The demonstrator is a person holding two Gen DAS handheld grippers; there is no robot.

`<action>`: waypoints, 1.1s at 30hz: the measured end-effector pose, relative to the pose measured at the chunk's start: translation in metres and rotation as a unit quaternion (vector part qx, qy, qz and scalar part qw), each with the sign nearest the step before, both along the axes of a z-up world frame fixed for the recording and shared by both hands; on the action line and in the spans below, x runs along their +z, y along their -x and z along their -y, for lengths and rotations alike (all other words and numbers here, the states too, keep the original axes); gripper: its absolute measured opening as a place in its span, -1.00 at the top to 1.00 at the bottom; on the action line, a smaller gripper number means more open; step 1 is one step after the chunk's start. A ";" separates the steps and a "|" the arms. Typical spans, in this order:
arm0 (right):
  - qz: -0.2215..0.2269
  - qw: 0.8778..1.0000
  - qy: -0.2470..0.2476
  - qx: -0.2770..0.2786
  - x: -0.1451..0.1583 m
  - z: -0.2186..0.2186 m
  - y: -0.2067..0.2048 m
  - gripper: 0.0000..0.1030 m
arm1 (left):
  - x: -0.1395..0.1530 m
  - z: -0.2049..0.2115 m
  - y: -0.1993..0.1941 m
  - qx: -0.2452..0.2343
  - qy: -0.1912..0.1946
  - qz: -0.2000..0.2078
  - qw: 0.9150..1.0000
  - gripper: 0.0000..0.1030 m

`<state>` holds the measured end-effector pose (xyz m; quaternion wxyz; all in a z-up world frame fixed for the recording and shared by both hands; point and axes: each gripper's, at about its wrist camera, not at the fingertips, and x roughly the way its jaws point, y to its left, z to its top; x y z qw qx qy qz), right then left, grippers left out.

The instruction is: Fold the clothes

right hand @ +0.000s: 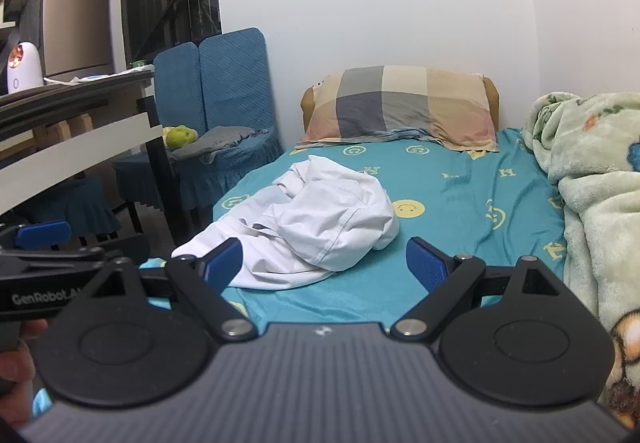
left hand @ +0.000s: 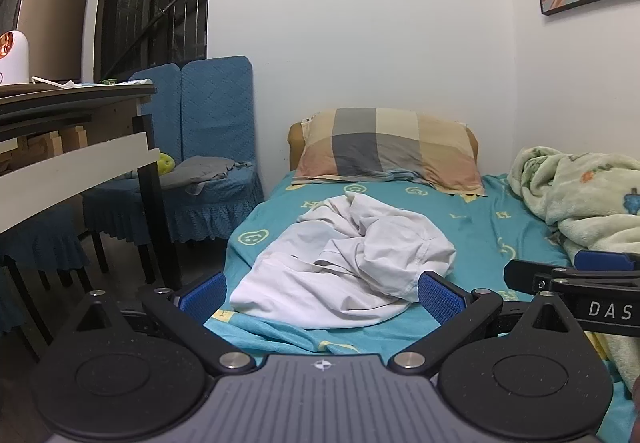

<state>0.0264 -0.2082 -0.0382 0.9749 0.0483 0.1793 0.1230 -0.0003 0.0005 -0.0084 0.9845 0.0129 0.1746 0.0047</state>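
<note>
Crumpled white cotton garment (left hand: 340,263) is lying limp on the teal patterned bed (left hand: 472,227). Left gripper (left hand: 324,293) and right gripper (right hand: 324,263) are hovering wide; soft, light cloth, probably best pinched at its near hem.

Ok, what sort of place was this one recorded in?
Most likely a small bedroom at home: a bed with a checked pillow, a fleece blanket bunched at one side, and covered chairs beside a table.

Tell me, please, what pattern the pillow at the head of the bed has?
The pillow has large checks of grey, cream and tan-peach; the right wrist view shows it best.
</note>
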 end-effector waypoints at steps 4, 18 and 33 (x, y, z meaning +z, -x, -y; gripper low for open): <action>-0.006 1.000 -0.013 -0.001 -0.002 0.003 0.001 -0.75 | 0.002 -0.002 0.000 0.001 0.008 0.000 1.000 -0.99; -0.043 0.998 0.026 0.035 -0.037 -0.042 -0.100 -0.74 | 0.000 -0.047 -0.049 0.067 0.067 -0.002 0.995 -0.99; -0.057 0.993 0.104 -0.008 -0.074 -0.073 -0.214 0.85 | -0.061 -0.114 -0.130 0.081 0.154 -0.048 0.984 -0.99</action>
